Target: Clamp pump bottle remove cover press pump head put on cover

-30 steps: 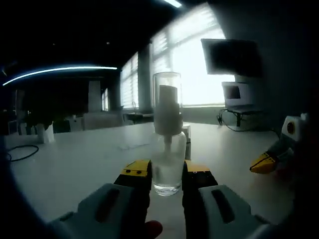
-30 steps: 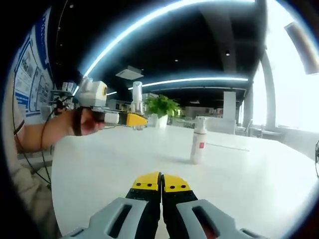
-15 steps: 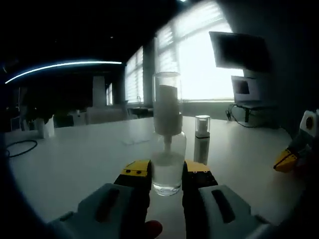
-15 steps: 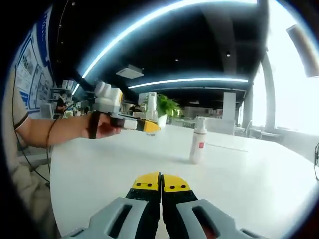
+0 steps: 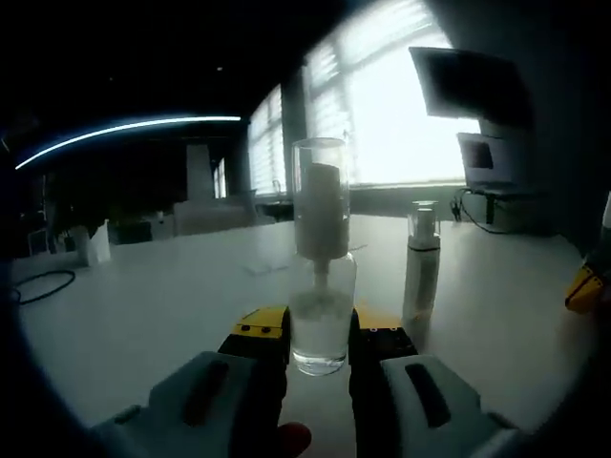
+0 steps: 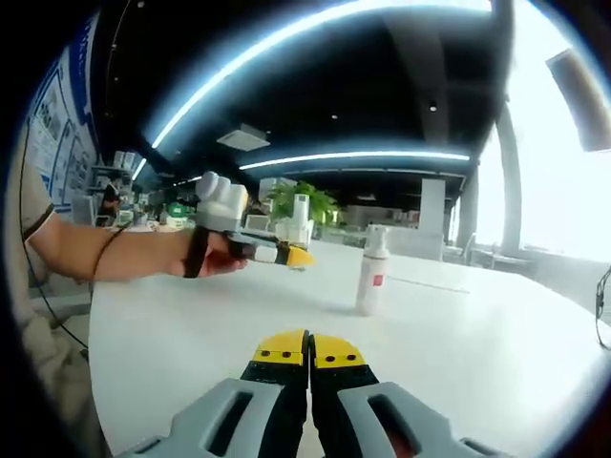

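My left tool (image 5: 321, 336) grips a clear pump bottle (image 5: 322, 315) between its yellow-tipped jaws, holding it upright above the white surface (image 5: 143, 305) with its transparent cover (image 5: 320, 196) on over the pump head. My right tool (image 6: 308, 355) hangs low over the surface, jaws pressed together on nothing. A second white pump bottle (image 6: 369, 273) stands apart on the surface, beyond both tools.

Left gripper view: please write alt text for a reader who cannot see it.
The left gripper clamps a clear pump bottle, its transparent cover on, above a white table. A second bottle stands behind to the right, before bright windows.
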